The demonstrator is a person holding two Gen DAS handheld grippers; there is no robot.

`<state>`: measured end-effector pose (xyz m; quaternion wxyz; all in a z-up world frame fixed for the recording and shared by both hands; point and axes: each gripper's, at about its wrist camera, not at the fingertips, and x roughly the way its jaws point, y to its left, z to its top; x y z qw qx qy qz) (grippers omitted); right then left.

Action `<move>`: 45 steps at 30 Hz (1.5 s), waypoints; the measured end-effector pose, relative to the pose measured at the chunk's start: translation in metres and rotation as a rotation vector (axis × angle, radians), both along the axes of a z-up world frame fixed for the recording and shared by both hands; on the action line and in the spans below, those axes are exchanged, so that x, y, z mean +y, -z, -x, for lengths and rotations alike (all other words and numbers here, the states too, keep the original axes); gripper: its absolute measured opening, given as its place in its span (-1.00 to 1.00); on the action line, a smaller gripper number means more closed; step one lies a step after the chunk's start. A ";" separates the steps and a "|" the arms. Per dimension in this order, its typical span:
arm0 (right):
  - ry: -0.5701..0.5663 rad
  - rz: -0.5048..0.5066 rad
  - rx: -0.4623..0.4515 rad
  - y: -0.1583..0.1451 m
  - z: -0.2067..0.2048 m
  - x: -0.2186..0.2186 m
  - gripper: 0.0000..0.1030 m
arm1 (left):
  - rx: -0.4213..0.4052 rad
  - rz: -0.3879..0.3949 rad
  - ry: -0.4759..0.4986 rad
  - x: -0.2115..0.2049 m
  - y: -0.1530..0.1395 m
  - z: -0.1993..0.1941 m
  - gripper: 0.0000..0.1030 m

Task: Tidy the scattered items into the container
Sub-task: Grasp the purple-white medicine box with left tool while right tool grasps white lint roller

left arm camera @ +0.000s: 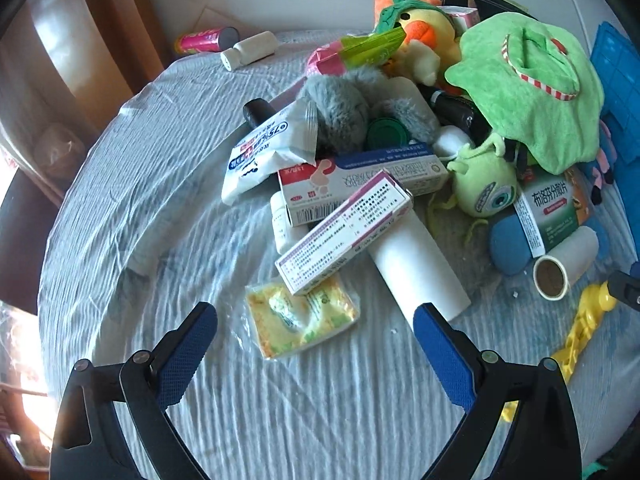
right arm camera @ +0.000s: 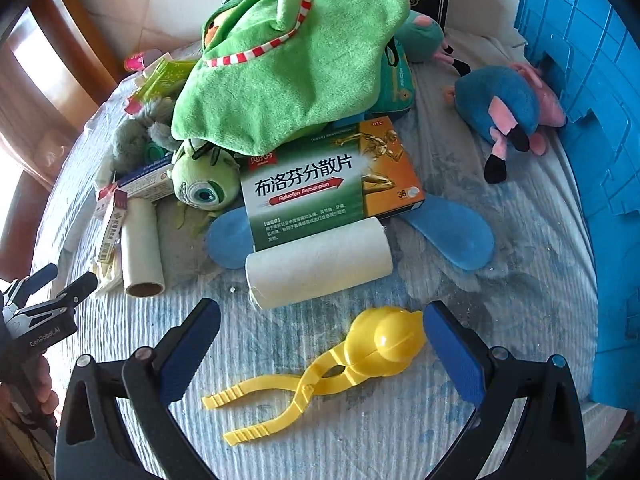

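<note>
Two close wrist views angled down at the pile (perhaps side by side), green medicine box (left arm camera: 554, 210) (right arm camera: 328, 188) shared.

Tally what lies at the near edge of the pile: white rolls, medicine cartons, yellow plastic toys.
White rolls: 2
Medicine cartons: 3
Yellow plastic toys: 1
Total: 6

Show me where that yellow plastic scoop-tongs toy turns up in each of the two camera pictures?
Left wrist view: the yellow tongs toy lies at the far right edge, partly hidden behind the right-hand finger of the open left gripper.
Right wrist view: the toy lies in the lower centre, between the open jaws of the right gripper.
Shared landmark: the green medicine box, beyond the toy in both.
</note>
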<state>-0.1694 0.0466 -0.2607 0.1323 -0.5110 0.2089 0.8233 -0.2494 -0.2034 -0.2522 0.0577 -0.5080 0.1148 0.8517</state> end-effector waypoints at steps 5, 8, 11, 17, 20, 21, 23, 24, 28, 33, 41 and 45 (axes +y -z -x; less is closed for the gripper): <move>0.116 0.039 0.007 0.000 0.012 -0.003 1.00 | -0.006 0.002 0.097 -0.002 0.005 0.034 0.71; 0.165 0.051 0.001 0.001 0.018 -0.003 1.00 | -0.026 -0.012 0.144 -0.003 0.011 0.047 0.69; 0.205 0.056 -0.023 0.006 0.026 -0.002 1.00 | -0.052 -0.019 0.193 0.001 0.020 0.054 0.69; 0.256 0.093 -0.066 0.028 0.038 0.003 1.00 | -0.070 -0.027 0.251 0.012 0.034 0.061 0.64; 0.269 0.104 -0.081 0.038 0.044 0.008 1.00 | -0.068 -0.004 0.269 0.019 0.039 0.063 0.49; 0.270 0.103 -0.085 0.041 0.046 0.010 1.00 | -0.057 0.011 0.287 0.024 0.039 0.060 0.32; 0.269 0.090 -0.101 0.045 0.050 0.012 0.98 | -0.044 0.045 0.299 0.031 0.038 0.055 0.05; 0.267 0.068 -0.117 0.046 0.051 0.012 0.88 | -0.040 0.056 0.294 0.032 0.038 0.055 -0.03; 0.227 0.048 -0.129 0.047 0.046 0.011 0.45 | -0.065 0.023 0.270 0.030 0.035 0.054 -0.10; 0.213 0.048 -0.160 0.053 0.043 0.014 0.38 | -0.076 0.029 0.260 0.030 0.041 0.054 -0.11; 0.215 0.035 -0.140 0.049 0.038 0.009 0.10 | -0.066 0.023 0.221 0.019 0.040 0.059 -0.35; 0.207 0.019 -0.107 0.030 0.035 0.003 0.05 | -0.018 -0.006 0.204 0.007 0.019 0.054 -0.37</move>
